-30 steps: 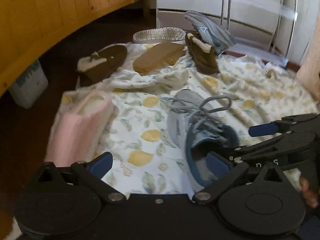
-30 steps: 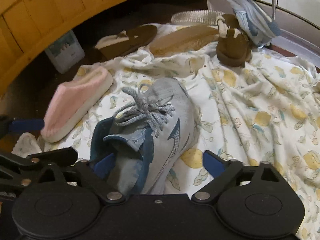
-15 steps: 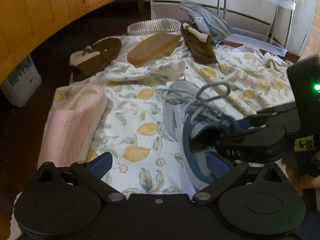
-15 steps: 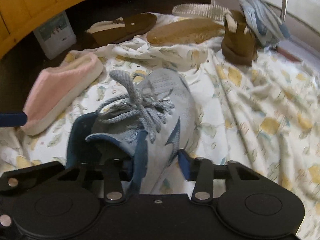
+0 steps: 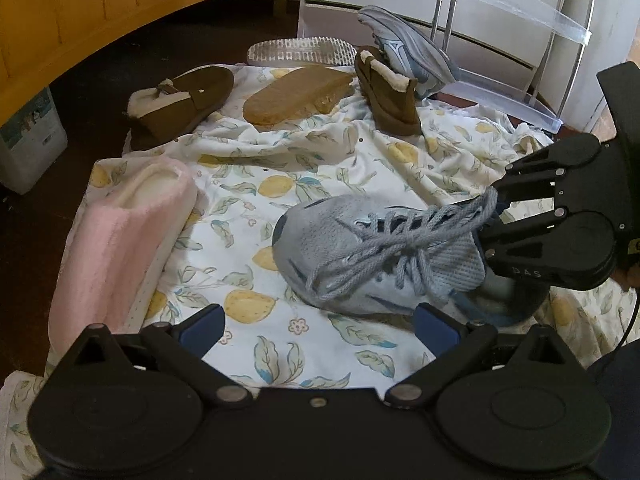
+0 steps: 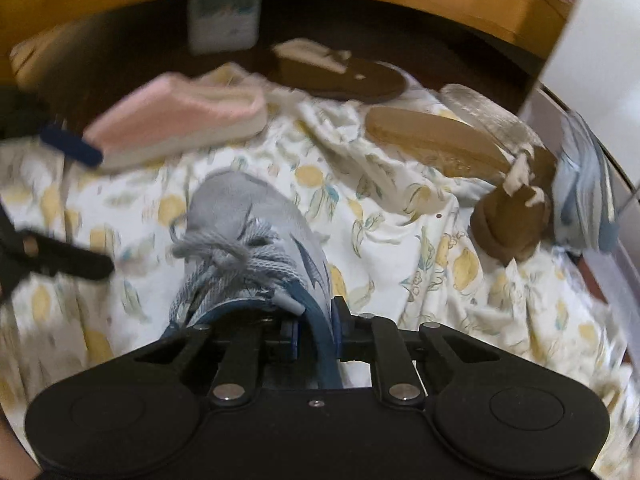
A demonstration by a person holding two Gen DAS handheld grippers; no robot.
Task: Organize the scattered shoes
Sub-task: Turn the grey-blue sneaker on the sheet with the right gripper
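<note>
- Step in hand, as judged: securing and lifting the grey-blue sneaker (image 5: 376, 256) by its heel collar so that it can join its mate. The matching sneaker (image 5: 408, 52) leans against the clear shoe rack (image 5: 516, 96) at the far edge of the lemon-print sheet (image 5: 352, 164).
- Right gripper (image 6: 314, 330): jaws nearly together and closing, with the dark blue collar of the sneaker pinched between the 2 pads. Only the collar wall is caught; toe and laces hang free ahead of the fingers.
- Doing it well: a grip on 1 thin, soft wall lets the shoe swing, so a slow lift with the toe trailing low seems safest. The loose laces (image 5: 400, 240) could snag on the sheet folds; a clear rise before any travel would avoid dragging the cloth.
- Left gripper (image 5: 320, 330): jaws wide, nothing between them; it hovers over bare sheet just in front of the sneaker, free to steady the toe if needed.
- Location of task items: the sneaker lies near the middle of the sheet. A pink slipper (image 5: 124, 240) lies at its left, and 2 brown fleece-lined slippers (image 5: 180, 100) (image 5: 388, 92), an upturned tan sole (image 5: 296, 94) and a pale upturned sole (image 5: 300, 50) sit at the far side.
</note>
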